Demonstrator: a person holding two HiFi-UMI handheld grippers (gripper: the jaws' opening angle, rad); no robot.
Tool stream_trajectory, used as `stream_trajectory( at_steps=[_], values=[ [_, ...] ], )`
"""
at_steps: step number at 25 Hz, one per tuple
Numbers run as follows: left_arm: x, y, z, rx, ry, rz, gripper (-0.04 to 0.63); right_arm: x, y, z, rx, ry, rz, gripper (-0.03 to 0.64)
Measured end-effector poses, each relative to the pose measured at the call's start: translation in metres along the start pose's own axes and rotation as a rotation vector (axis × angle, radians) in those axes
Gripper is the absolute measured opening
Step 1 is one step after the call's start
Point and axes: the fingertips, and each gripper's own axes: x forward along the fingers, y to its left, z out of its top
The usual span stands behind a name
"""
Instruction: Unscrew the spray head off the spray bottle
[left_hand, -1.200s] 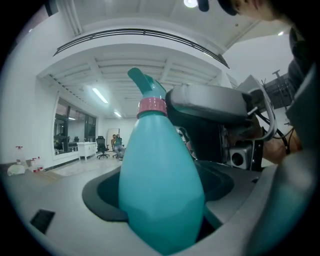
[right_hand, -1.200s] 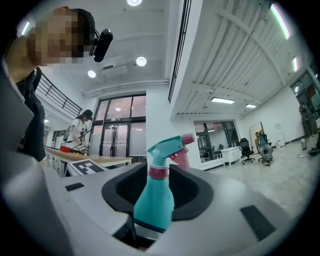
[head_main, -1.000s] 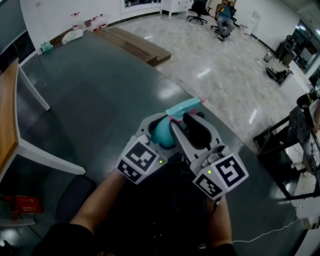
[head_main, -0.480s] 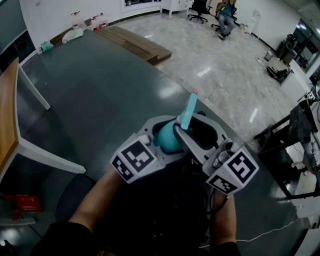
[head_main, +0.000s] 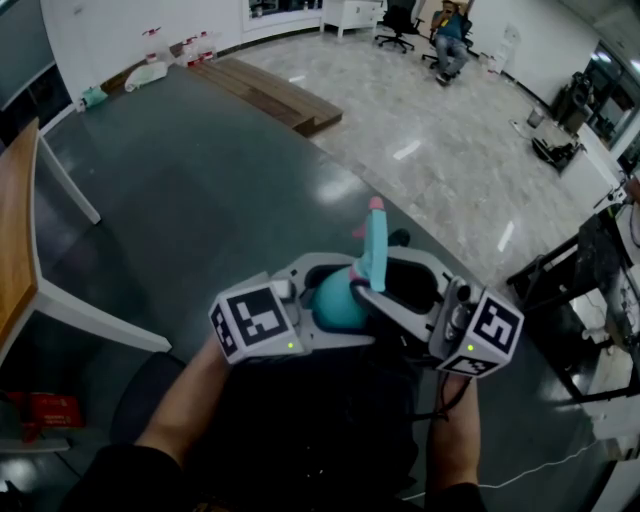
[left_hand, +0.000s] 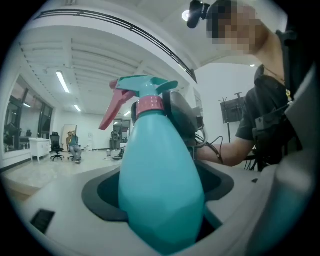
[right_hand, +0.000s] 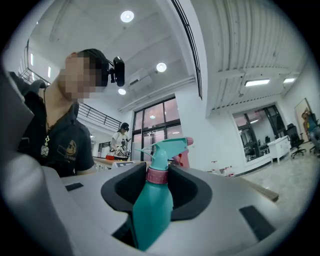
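- Teal plastic is what we see first: the spray bottle (head_main: 335, 300) is held in the air at the lower centre of the head view, above the near edge of the dark glossy worktop (head_main: 200, 200).
- Its spray head (head_main: 374, 240) sticks up toward the top of the frame, with the pink nozzle tip highest. The pink collar (left_hand: 150, 105) sits tight on the neck in both gripper views.
- The left hand-held gripper (left_hand: 160, 175) is clamped round the fat body of the bottle, which fills the space between its jaws.
- The right hand-held gripper (right_hand: 156, 172) is closed on the collar, one dark pad against each side.
- A second ago the spray head lay pointing to the right of the frame. Now it points up, and the two marker cubes have swung further apart, left and right.
- We take this for a twist in progress. But both grippers turned together with the bottle, so we cannot tell how much the collar turned on the neck. The head is not yet off.
- The threads under the collar are hidden, so we cannot see any loosening.
- The bottle's base is cut off at the lower edge of the left gripper view, and in the head view the right jaws cover the neck.
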Motion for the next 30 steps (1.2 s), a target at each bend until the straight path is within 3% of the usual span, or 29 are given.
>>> stream_trajectory(
  at_steps=[5,8,15,22,26,30],
  values=[
    [-0.001,-0.014,0.004,0.016,-0.025,-0.086,0.419,-0.004,0.011,0.003,0.017,-0.025,0.100,0.140],
    [0.001,-0.013,0.005,0.023,-0.040,-0.078,0.419,-0.005,0.010,0.005,0.022,-0.040,0.082,0.141],
    [0.000,0.017,0.008,0.003,-0.052,0.102,0.419,-0.008,-0.006,0.010,-0.007,-0.052,-0.067,0.141],
    [-0.003,0.050,-0.008,-0.006,0.018,0.320,0.419,0.001,-0.022,0.002,-0.065,0.006,-0.339,0.141],
    [-0.001,0.058,-0.018,-0.001,0.065,0.388,0.419,0.004,-0.036,-0.008,-0.046,0.043,-0.477,0.141],
    [0.002,0.062,-0.025,0.013,0.110,0.429,0.419,0.006,-0.043,-0.013,-0.028,0.059,-0.552,0.141]
  ],
)
